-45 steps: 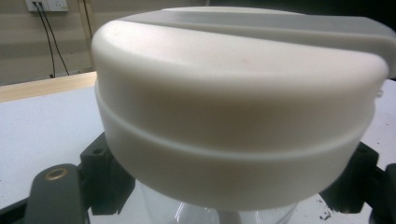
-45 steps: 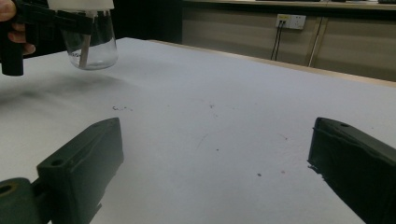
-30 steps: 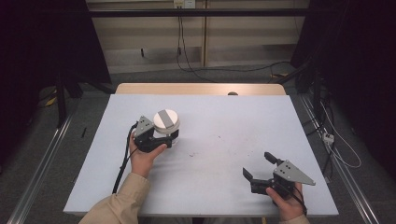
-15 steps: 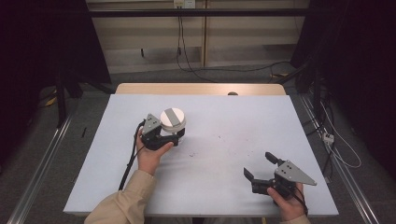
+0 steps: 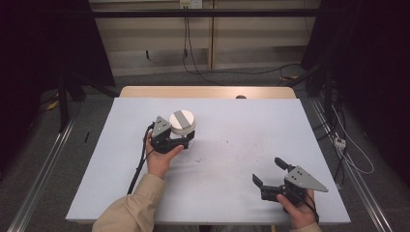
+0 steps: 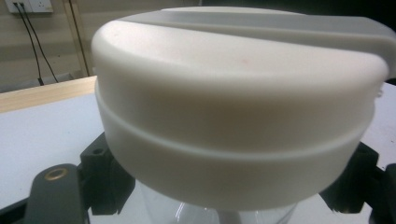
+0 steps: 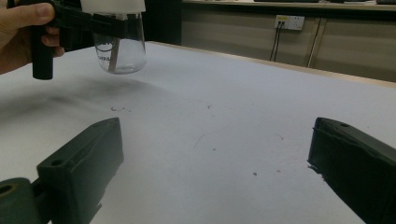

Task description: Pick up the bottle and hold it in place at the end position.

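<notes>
Holding a clear glass jar with a wide white lid in my left tongs, pinched just under the lid's rim, the jar upright.

Change since a second ago: the jar and my left hand have drifted a little toward the middle of the table, away from its left side. In the right gripper view the glass base appears to hang clear of the table with a soft shadow below, so I judge the jar lifted and in carriage, not yet set down.

Item, right tongs: spread wide, nothing between them, resting low at the near right of the table in my right hand. They have kept their place; I judge them waiting to receive or steady the jar, perhaps to take the lid.

Item, surroundings: white table top with faint dark specks and scuffs near the centre; a wooden strip along the far edge; a wall socket with hanging cables beyond; a cable trailing from the left tongs across the table.

Obstructions: none between the jar and the right tongs; the table between them lies bare.
</notes>
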### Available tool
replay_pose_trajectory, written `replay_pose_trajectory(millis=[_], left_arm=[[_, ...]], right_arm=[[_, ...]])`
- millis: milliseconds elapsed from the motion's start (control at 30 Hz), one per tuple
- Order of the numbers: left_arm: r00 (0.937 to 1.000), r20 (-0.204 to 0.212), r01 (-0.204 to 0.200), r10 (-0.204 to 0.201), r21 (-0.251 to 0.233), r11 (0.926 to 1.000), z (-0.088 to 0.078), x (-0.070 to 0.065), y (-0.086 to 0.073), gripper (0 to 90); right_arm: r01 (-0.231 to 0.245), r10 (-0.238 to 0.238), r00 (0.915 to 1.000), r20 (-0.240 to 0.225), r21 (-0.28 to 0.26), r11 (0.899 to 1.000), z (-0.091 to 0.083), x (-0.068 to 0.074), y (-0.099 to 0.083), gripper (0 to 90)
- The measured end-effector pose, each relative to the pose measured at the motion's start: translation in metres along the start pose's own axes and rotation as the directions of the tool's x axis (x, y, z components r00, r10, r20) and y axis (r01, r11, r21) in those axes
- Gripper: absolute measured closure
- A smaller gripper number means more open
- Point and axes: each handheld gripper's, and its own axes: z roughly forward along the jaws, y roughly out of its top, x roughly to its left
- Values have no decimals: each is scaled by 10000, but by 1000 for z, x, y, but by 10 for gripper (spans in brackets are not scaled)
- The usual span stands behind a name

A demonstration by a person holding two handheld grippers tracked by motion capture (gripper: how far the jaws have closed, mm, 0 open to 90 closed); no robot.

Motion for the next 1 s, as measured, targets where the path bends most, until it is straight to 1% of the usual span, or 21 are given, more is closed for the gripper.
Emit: replay_pose_trajectory(millis=[200, 233, 267, 300, 467, 500, 533, 567, 600, 633, 833, 933, 967, 1000], left_arm=[[10000, 49, 5, -5, -25, 10000, 6, -3, 2, 185], [10000, 74, 66, -66, -47, 10000, 6, -4, 2, 186], [10000, 72, 11, -10, -73, 10000, 7, -4, 3, 186], [9999, 90, 47, -47, -61, 10000, 8, -4, 3, 186], [10000, 92, -16, 16, -31, 10000, 13, -6, 4, 186], [9999, 71, -90, 90, -6, 10000, 14, -7, 4, 186], [10000, 76, -14, 14, -28, 10000, 15, -7, 4, 186], [9999, 72, -110, 110, 0, 9999, 16, -7, 5, 186], [10000, 83, -47, 47, 14, 10000, 16, -8, 5, 186], [9999, 48, -108, 108, -17, 9999, 17, -8, 5, 186], [9999, 63, -112, 112, -2, 9999, 22, -12, 5, 186], [10000, 44, -29, 29, -14, 10000, 24, -12, 4, 186], [10000, 8, -78, 78, 29, 10000, 25, -12, 3, 186], [10000, 22, -14, 13, 33, 10000, 26, -13, 3, 186]], right_arm=[[42, -42, 10000, 29, -48, 10000, 0, 0, 0, 27], [55, -55, 10000, 39, -48, 10000, 0, 0, 0, 27], [61, -61, 10000, 27, -55, 10000, 0, 0, 0, 27], [68, -68, 10000, 20, -51, 10000, 0, 0, 0, 26], [24, -24, 10000, 55, -53, 10000, -1, -1, 0, 26], [17, -16, 10000, 50, -61, 10000, -1, -1, 0, 27], [27, -26, 10000, 61, -68, 10000, -1, -1, 1, 26], [29, -29, 10000, 68, -67, 10000, -1, -1, 1, 26], [27, -27, 10000, 63, -77, 10000, -1, -1, 1, 26], [30, -30, 10000, 61, -73, 10000, -1, -1, 1, 26], [52, -52, 10000, 64, -79, 10000, -1, -1, 1, 27], [50, -50, 10000, 49, -103, 9999, -1, -1, 2, 26], [45, -45, 10000, 40, -92, 9999, -1, -1, 2, 27], [50, -50, 10000, 31, -94, 9999, -1, -1, 2, 26]])
